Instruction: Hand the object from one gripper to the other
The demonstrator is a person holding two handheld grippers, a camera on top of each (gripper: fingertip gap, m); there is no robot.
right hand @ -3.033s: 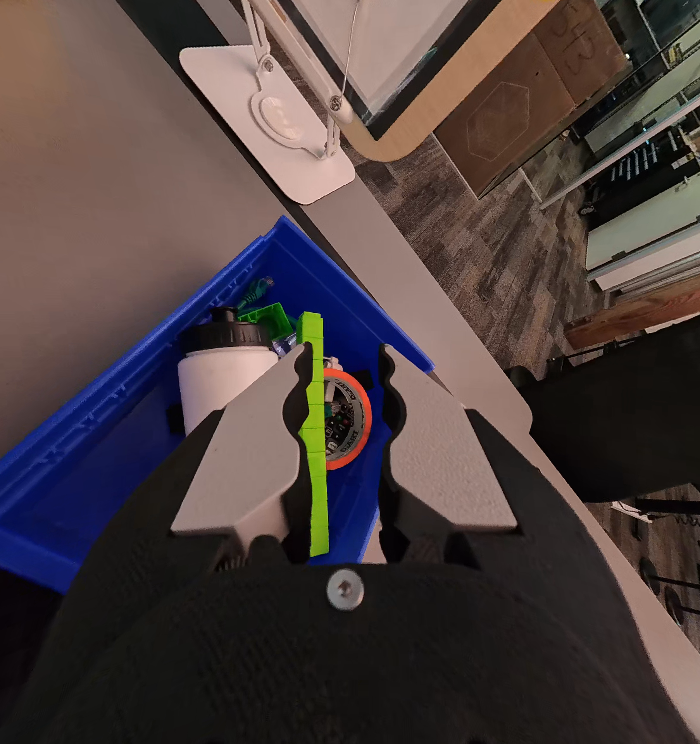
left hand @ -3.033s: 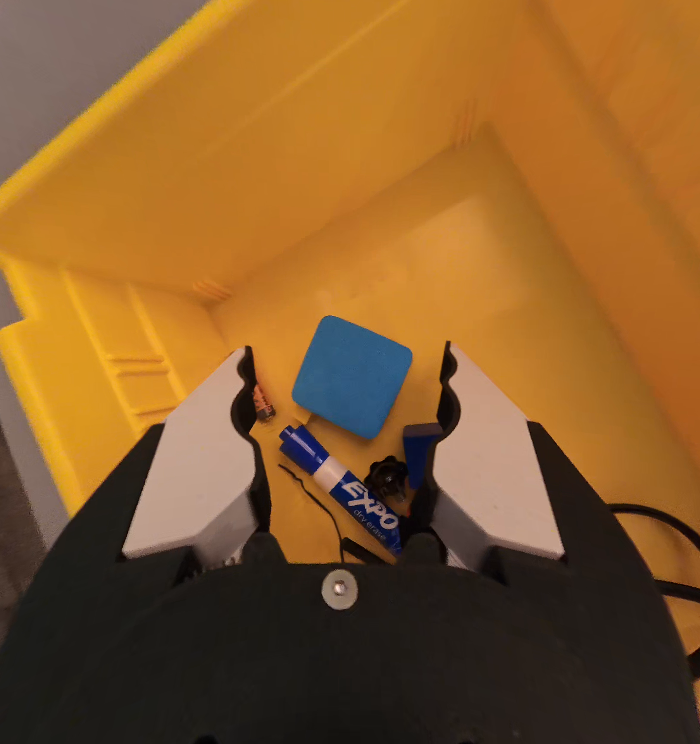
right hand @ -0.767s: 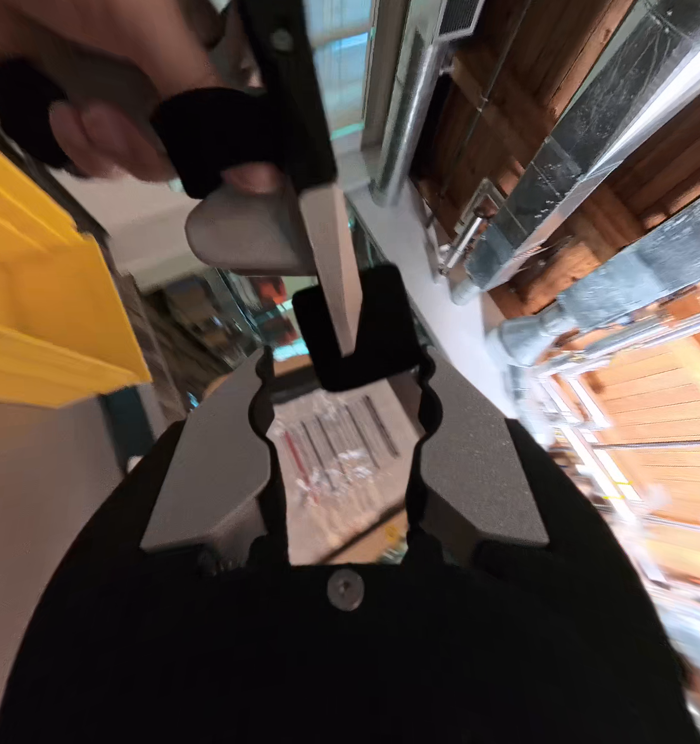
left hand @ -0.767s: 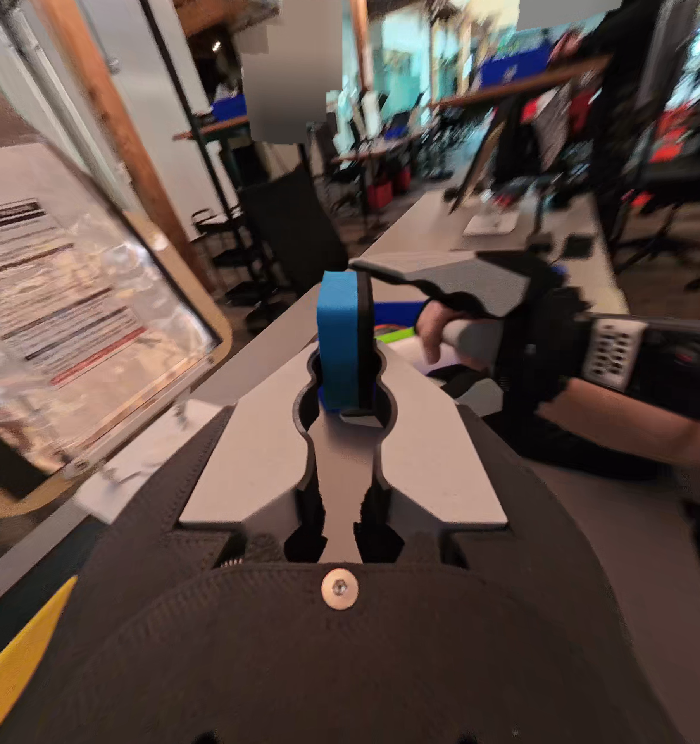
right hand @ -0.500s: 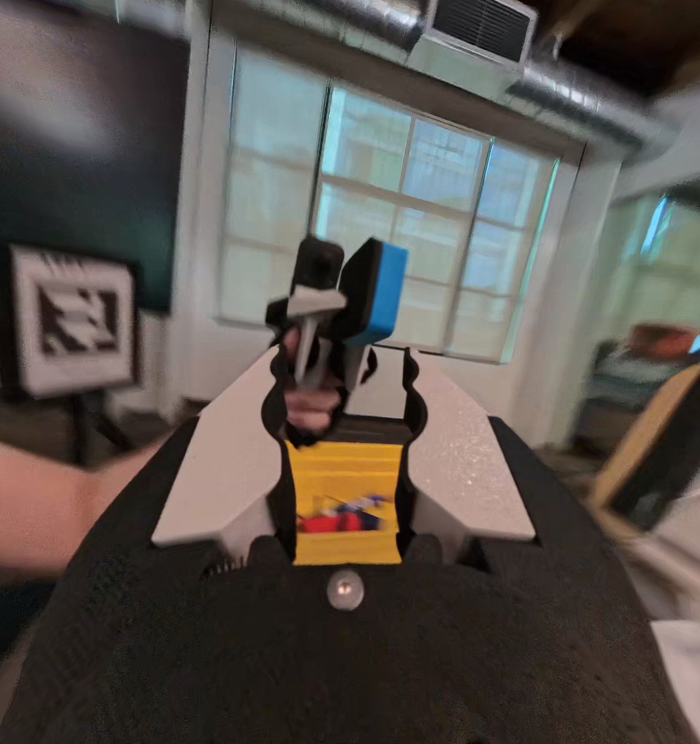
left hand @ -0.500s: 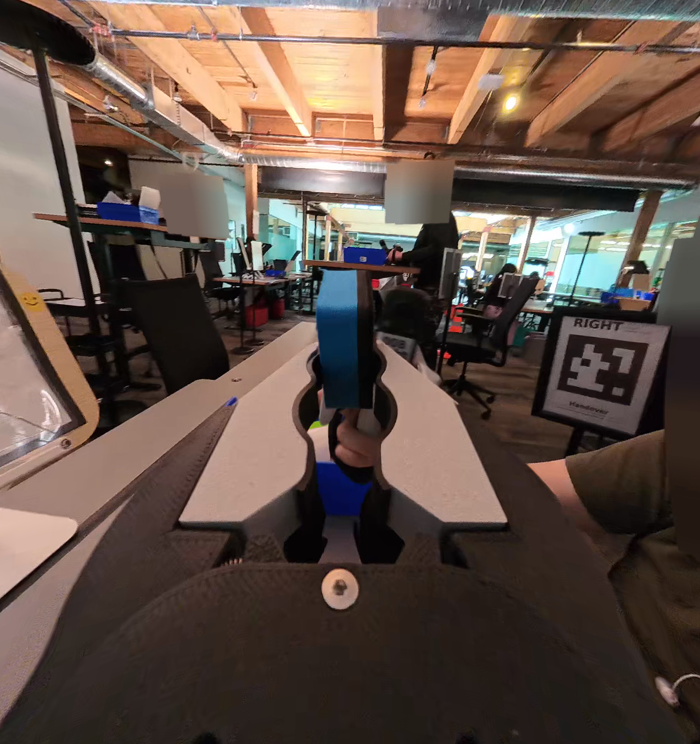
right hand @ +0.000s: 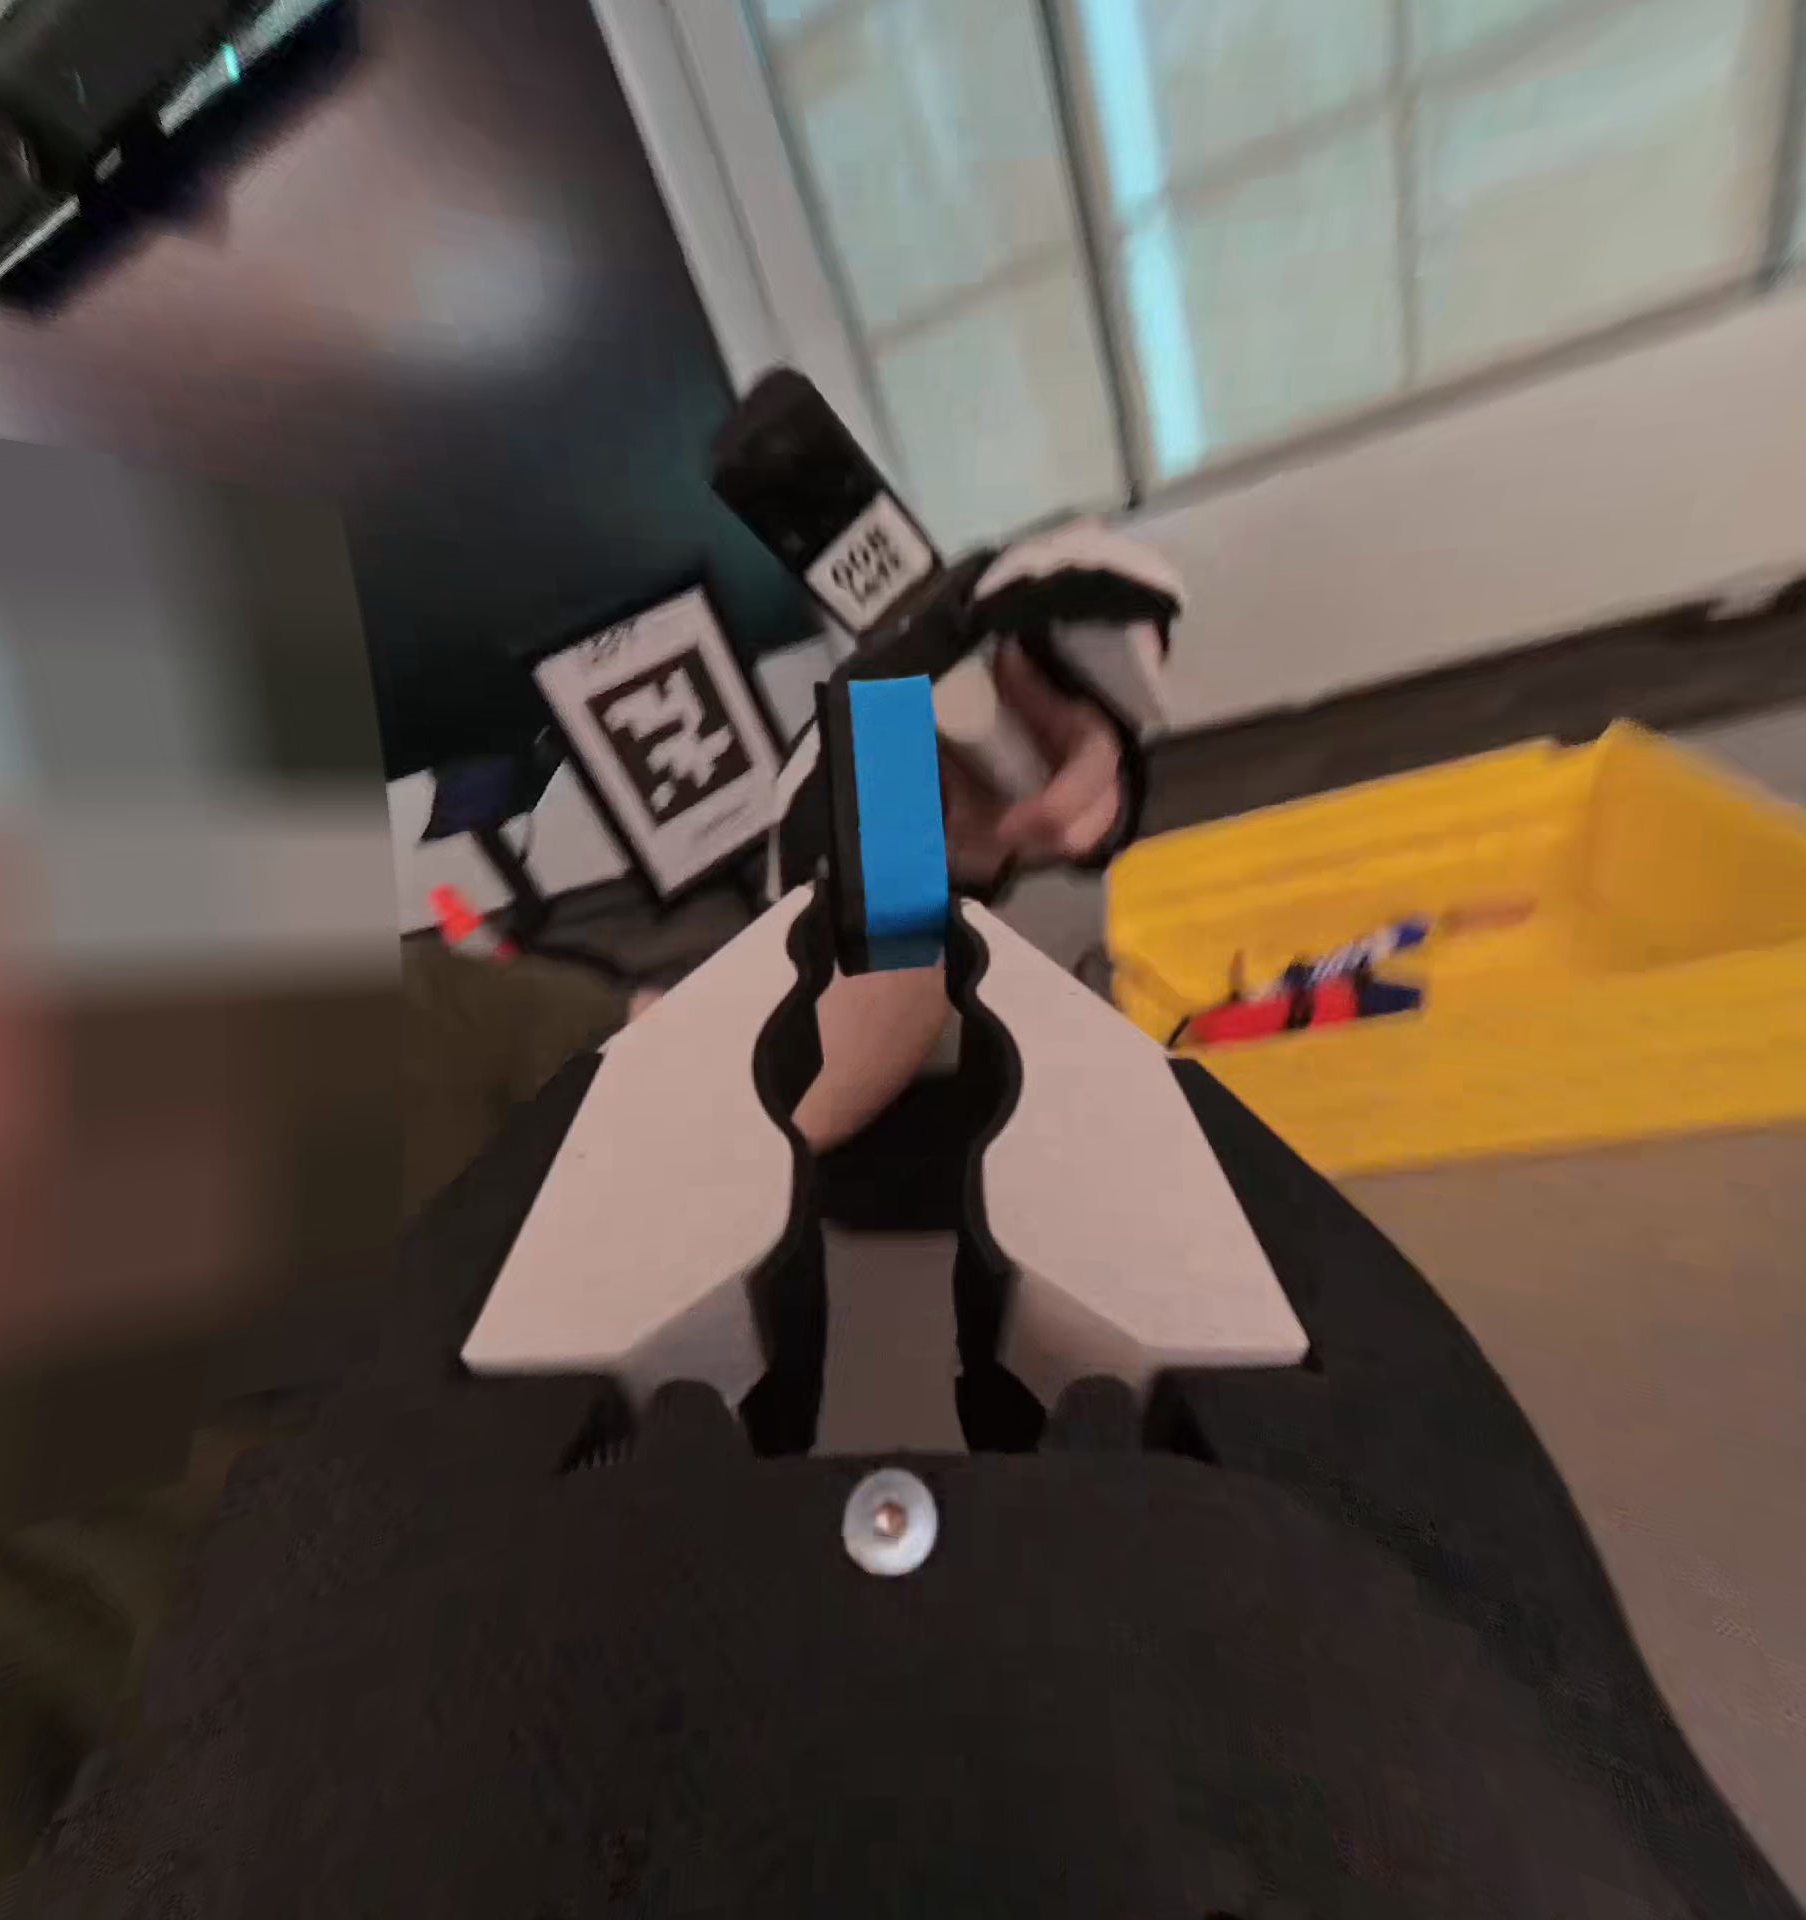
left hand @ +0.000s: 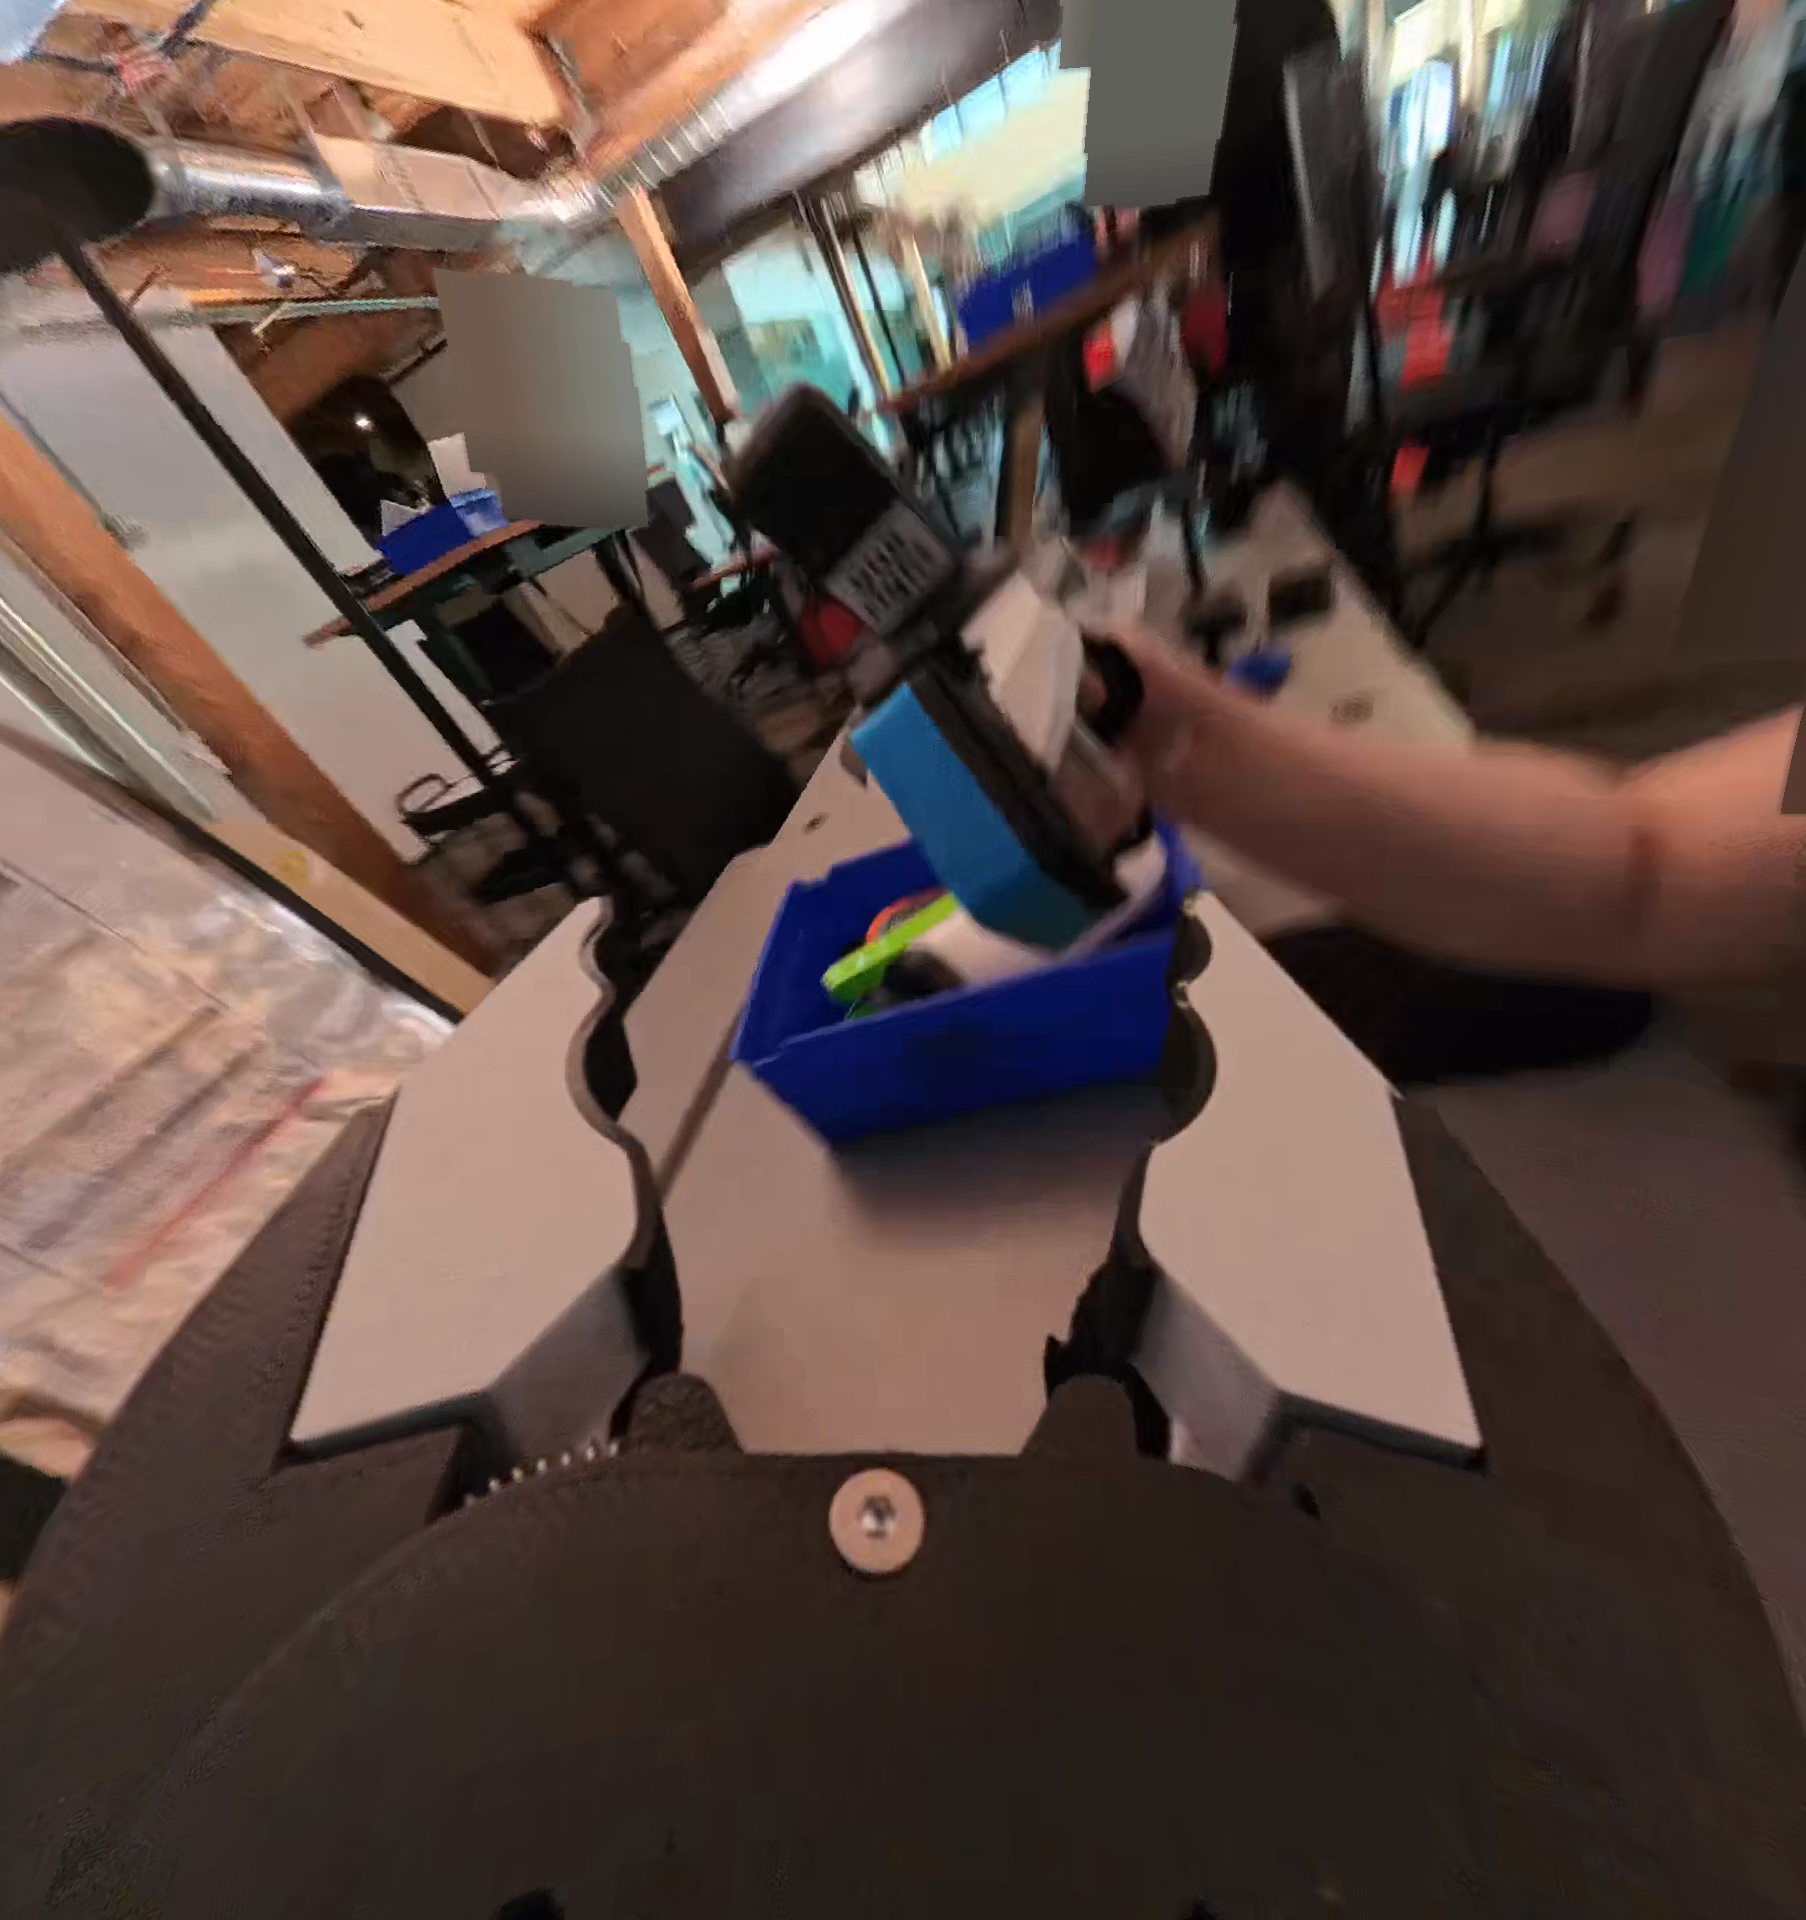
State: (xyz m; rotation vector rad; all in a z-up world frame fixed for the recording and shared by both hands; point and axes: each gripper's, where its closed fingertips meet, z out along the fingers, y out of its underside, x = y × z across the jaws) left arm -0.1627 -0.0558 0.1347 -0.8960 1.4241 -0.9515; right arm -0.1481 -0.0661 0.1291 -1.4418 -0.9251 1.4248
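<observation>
The right gripper (right hand: 883,935) is clamped on the blue eraser (right hand: 894,821), pinching its lower end between the fingertips. In the right wrist view the eraser stands on edge, its long axis pointing up and away from the fingers, its thin blue side facing the camera and a black backing along its left face. Beyond the eraser, the left gripper (right hand: 1044,665) shows blurred, held in a hand (right hand: 1065,790). To the right of the eraser, on the grey table (right hand: 1605,1299), sits a yellow bin (right hand: 1501,1039) with markers inside.

The left gripper (left hand: 894,997) is spread wide and holds nothing. Past its fingertips a blue bin (left hand: 961,1049) rests on the table, with a green strip inside. Above that bin the eraser (left hand: 966,831) hangs tilted in the right gripper, its long axis slanting down to the right.
</observation>
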